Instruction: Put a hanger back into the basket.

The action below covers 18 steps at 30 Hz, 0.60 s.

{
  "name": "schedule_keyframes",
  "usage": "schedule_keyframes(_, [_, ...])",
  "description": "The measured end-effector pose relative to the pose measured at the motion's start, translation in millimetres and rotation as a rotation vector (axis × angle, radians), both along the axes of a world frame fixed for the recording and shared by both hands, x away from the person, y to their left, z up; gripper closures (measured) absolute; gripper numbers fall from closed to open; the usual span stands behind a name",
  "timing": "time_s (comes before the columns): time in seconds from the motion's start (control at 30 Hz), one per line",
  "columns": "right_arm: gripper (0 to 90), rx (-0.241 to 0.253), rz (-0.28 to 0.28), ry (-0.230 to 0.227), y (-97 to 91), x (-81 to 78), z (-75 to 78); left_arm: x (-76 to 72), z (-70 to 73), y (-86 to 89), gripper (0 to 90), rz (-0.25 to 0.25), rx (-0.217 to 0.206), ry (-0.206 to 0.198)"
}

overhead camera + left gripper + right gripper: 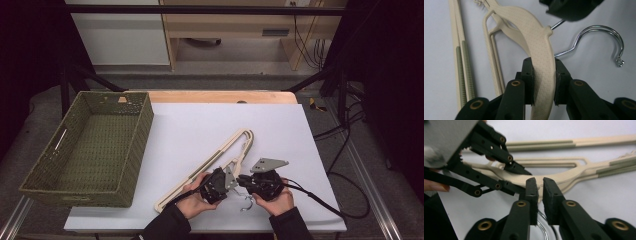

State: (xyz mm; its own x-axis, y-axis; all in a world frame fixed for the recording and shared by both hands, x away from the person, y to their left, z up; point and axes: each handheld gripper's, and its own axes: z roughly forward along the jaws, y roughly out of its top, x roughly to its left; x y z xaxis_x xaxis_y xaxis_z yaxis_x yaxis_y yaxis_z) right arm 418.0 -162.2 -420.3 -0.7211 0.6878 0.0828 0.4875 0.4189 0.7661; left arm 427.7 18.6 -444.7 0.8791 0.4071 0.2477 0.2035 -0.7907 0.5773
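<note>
Hangers (210,162), two beige ones lying stacked near the front edge of the white table (200,125), are gripped at a shoulder by the left gripper (544,82), while the right gripper (540,195), slightly parted, is set around the chrome hook's (599,40) stem, seemingly for separating them.

the hanger (541,47) is cream-beige with a fine textured pattern, its ribbed grip strips (465,72) dull olive green, its hook (599,37) shiny chrome. the basket (90,150) is olive-green woven. the desk (200,125) is covered in white.
</note>
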Motion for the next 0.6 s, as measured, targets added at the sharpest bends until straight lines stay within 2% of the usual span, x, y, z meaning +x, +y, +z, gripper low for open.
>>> schedule_keyframes(0.1, [70.3, 0.054, -0.028, -0.065, -11.7, -2.6, 11.9, -1.7, 3.9, 3.9, 75.4, 0.001, -0.013, -0.006])
schedule_keyframes(0.2, [64.4, 0.115, -0.080, -0.130, -28.6, -6.5, 22.5, -3.0, 10.2, 10.0, 76.1, 0.012, -0.028, -0.014])
schedule_keyframes(0.23, [64.4, 0.115, -0.080, -0.130, -28.6, -6.5, 22.5, -3.0, 10.2, 10.0, 76.4, 0.012, -0.028, -0.014])
schedule_keyframes(0.27, [60.7, 0.145, -0.109, -0.160, -40.7, -8.0, 27.1, -3.5, 15.7, 15.0, 76.7, 0.025, -0.040, -0.015])
schedule_keyframes(0.37, [53.0, 0.161, -0.152, -0.171, -54.2, -8.8, 29.5, -2.9, 23.6, 23.6, 77.9, 0.054, -0.062, -0.036])
schedule_keyframes(0.47, [44.0, 0.178, -0.169, -0.180, -61.7, -7.8, 27.8, -0.5, 30.5, 32.6, 79.1, 0.084, -0.090, -0.044])
schedule_keyframes(0.57, [35.5, 0.192, -0.184, -0.178, -63.7, -5.4, 24.4, 2.5, 36.2, 39.8, 80.4, 0.115, -0.106, -0.058])
schedule_keyframes(0.6, [33.3, 0.183, -0.186, -0.177, -63.8, -4.9, 23.7, 3.9, 38.5, 42.6, 80.9, 0.116, -0.095, -0.064])
